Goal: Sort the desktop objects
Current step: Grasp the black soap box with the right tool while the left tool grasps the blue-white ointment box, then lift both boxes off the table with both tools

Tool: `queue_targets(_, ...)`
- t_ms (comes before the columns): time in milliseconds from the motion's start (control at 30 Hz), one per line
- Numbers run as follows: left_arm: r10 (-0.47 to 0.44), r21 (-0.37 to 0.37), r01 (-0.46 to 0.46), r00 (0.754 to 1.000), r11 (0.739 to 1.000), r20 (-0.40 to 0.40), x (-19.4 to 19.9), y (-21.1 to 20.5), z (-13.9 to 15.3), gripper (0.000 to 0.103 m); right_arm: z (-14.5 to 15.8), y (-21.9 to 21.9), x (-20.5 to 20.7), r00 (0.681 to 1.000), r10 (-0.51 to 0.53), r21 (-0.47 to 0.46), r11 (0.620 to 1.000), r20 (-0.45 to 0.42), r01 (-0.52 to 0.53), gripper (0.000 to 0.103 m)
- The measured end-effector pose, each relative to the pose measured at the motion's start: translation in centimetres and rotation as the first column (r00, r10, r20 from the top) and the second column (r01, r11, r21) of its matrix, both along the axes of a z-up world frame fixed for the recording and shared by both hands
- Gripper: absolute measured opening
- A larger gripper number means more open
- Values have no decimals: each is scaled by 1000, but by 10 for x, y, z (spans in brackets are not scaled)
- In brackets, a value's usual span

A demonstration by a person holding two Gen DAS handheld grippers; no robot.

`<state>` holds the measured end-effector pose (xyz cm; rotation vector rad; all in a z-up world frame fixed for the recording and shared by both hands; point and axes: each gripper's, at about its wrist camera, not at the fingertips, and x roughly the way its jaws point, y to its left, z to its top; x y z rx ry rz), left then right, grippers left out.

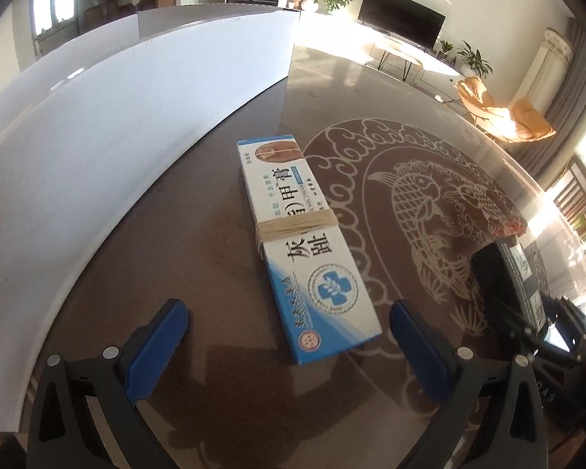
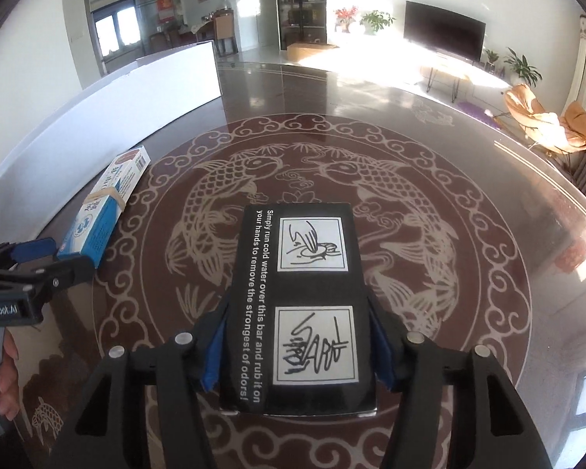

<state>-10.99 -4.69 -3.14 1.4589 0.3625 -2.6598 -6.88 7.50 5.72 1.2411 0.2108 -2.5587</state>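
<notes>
A blue and white ointment box [image 1: 304, 242] with a rubber band around its middle lies flat on the dark glass table [image 1: 199, 234]. My left gripper [image 1: 289, 332] is open, its blue pads on either side of the box's near end, not touching it. The box also shows at the left of the right wrist view [image 2: 105, 211], with the left gripper [image 2: 43, 262] at its near end. My right gripper [image 2: 297, 348] is shut on a black box [image 2: 304, 305] with white text and two drawings, held just above the table's fish pattern.
A long white panel [image 1: 97, 136] stands along the table's left side, close to the ointment box; it also shows in the right wrist view [image 2: 109, 97]. The table has a round carp pattern [image 2: 312, 179]. A living room with a TV and chairs lies beyond.
</notes>
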Motion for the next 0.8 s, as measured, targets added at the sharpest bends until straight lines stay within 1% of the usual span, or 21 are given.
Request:
queue_targets(67, 31, -13, -31, 999, 999, 29, -20, 2, -2, 103, -1, -6, 0, 1000, 0, 16, 1000, -6, 0, 60)
queue_targets(133, 34, -95, -27, 997, 995, 76, -39, 8, -8, 103, -2, -5, -2, 1000, 0, 5, 1000, -2, 0, 60)
queue_targets(167, 25, -149, -10, 995, 989, 95, -48, 12, -11, 103, -2, -5, -2, 1000, -1, 8, 1000, -3, 1, 60)
queue_targets(233, -48, -161, 59, 996, 985, 69, -57, 19, -12, 103, -3, -5, 1, 1000, -1, 10, 1000, -4, 1, 60)
queue_targets(300, -152, -183, 149, 988, 972, -5, -54, 26, -8, 86, -2, -6, 2, 1000, -3, 16, 1000, -7, 3, 60)
queue_targets(333, -209, -198, 199, 978, 960, -30, -49, 32, -6, 70, -2, -7, 2, 1000, -3, 20, 1000, -9, 3, 60)
queue_targets(367, -259, -213, 243, 965, 946, -48, -43, 38, -4, 49, -2, -7, 1, 1000, -3, 23, 1000, -11, 4, 60)
queue_targets(400, -302, -228, 282, 952, 932, -56, -36, 45, -3, 44, -2, -7, 2, 1000, -3, 25, 1000, -12, 3, 60)
queue_targets(433, -332, -253, 308, 942, 917, -58, -28, 51, -2, 44, -2, -7, 2, 1000, -3, 26, 1000, -12, 3, 60)
queue_targets(467, -361, -255, 334, 930, 908, -65, -18, 54, -2, 44, -2, -7, 2, 1000, -3, 25, 1000, -12, 3, 60)
queue_targets(500, -381, -238, 355, 922, 904, -72, -9, 54, -1, 44, -2, -7, 2, 1000, -2, 26, 1000, -13, 3, 60)
queue_targets(567, -400, -191, 381, 913, 905, -77, 10, 50, 0, 43, -1, -10, 4, 1000, -1, 41, 999, -23, 2, 60)
queue_targets(600, -410, -190, 390, 909, 901, -78, 21, 50, 0, 43, -1, -11, 7, 1000, -5, 36, 999, -20, 6, 60)
queue_targets(700, -430, -185, 411, 899, 893, -80, 48, 47, 1, 43, 0, -10, 26, 999, -31, -48, 998, 6, 31, 60)
queue_targets(800, -438, -181, 418, 895, 890, -85, 64, 44, 1, 43, 0, -13, 52, 999, -51, -58, 997, 6, 51, 60)
